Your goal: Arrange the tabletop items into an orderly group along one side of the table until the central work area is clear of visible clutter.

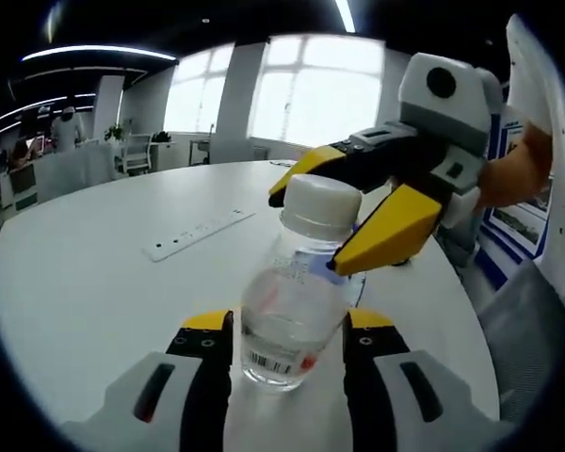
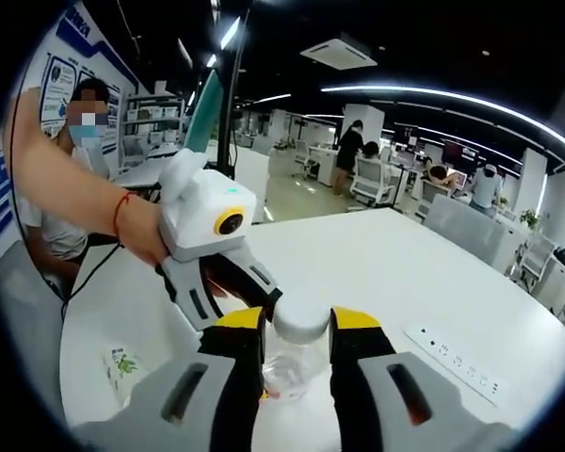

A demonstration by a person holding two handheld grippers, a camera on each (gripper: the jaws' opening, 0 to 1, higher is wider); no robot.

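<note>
Bottle point(image 1: 292, 325), clear, light, slick plastic: left tool point(image 1: 287, 344) clasping lower body, right tool point(image 1: 348, 212) clamped at white cap point(image 1: 320, 204); likely squashable, best held low.

I see a clear glossy plastic bottle point(image 1: 292, 325) with a matt white plastic cap point(image 1: 320, 205) and a paper barcode label point(image 1: 275, 363). The tabletop point(image 1: 104, 282) looks smooth, matt white. My left gripper point(image 1: 287, 344) and right gripper point(image 2: 297, 348) wear matt yellow-and-black plastic jaws on grey shells.

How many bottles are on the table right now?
1: a clear bottle with a white cap stands on the white table, between both grippers' jaws. Anything behind the grippers could be hidden.
</note>
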